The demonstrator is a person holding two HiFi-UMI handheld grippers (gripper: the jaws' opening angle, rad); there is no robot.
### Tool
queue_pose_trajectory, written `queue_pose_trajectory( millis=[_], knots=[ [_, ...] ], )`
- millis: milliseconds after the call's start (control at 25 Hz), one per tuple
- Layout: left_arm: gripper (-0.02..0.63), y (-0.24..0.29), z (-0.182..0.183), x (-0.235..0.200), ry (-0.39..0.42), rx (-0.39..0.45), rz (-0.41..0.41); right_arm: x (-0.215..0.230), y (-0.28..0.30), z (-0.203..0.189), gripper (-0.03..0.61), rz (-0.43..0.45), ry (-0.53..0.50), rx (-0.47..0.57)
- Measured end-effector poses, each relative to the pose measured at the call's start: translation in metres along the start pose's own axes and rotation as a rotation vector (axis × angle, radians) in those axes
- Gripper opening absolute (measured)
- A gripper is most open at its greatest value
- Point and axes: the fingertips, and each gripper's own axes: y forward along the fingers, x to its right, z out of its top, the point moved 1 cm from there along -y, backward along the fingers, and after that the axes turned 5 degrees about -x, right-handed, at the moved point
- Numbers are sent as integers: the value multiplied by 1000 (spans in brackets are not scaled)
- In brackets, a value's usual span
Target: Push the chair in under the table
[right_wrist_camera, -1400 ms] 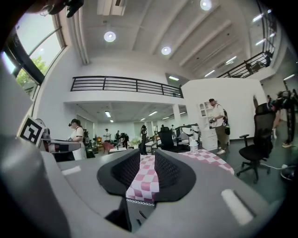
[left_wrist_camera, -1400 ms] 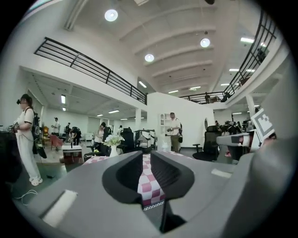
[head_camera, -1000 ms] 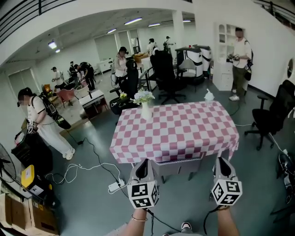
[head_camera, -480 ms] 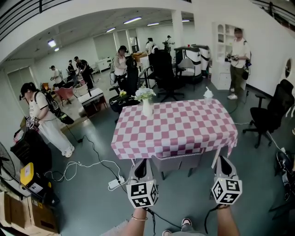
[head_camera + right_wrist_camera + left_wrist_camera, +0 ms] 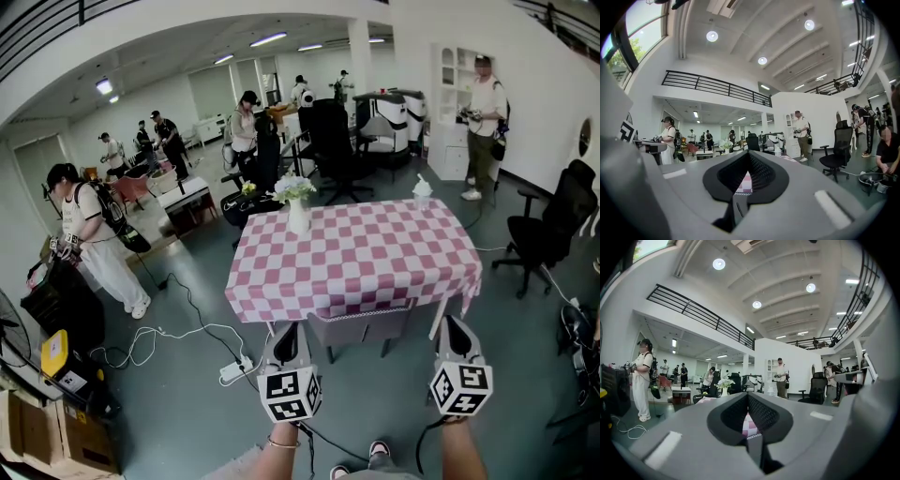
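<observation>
Since the chair [image 5: 361,330] already has its grey back tucked just under the near edge of the table [image 5: 441,281], what counts for you is that it lies ahead of the jaws and between the 2 grippers. Its back runs crosswise to the way they point. The left gripper [image 5: 288,330] points just past the left end of that back and looks the nearer of the 2. The right gripper [image 5: 454,325] points well outside the right end, below the table's near right corner. Neither touches the chair.

Both pairs of jaws are closed tip to tip with nothing between them. I judge that any further shove would be made with the closed tips, and you would have to bring both inward to meet the back. By the look of it, little travel is left.

The head view gives you the whole layout: the chair, the checked cloth [image 5: 356,253] hanging over the edge beyond the jaws, and the vase of flowers [image 5: 297,214] at the far left corner. Each gripper view shows what that view cannot, the tips meeting. Past them you get only a sliver of pink-and-white cloth, and no chair at all.
</observation>
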Motion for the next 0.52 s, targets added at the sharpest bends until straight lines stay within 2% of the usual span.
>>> queue_pose_trajectory(
  millis=[520],
  knots=[
    [0, 15, 0, 11, 1, -16, -8, 13, 3, 4, 9, -13, -15, -4]
  ],
)
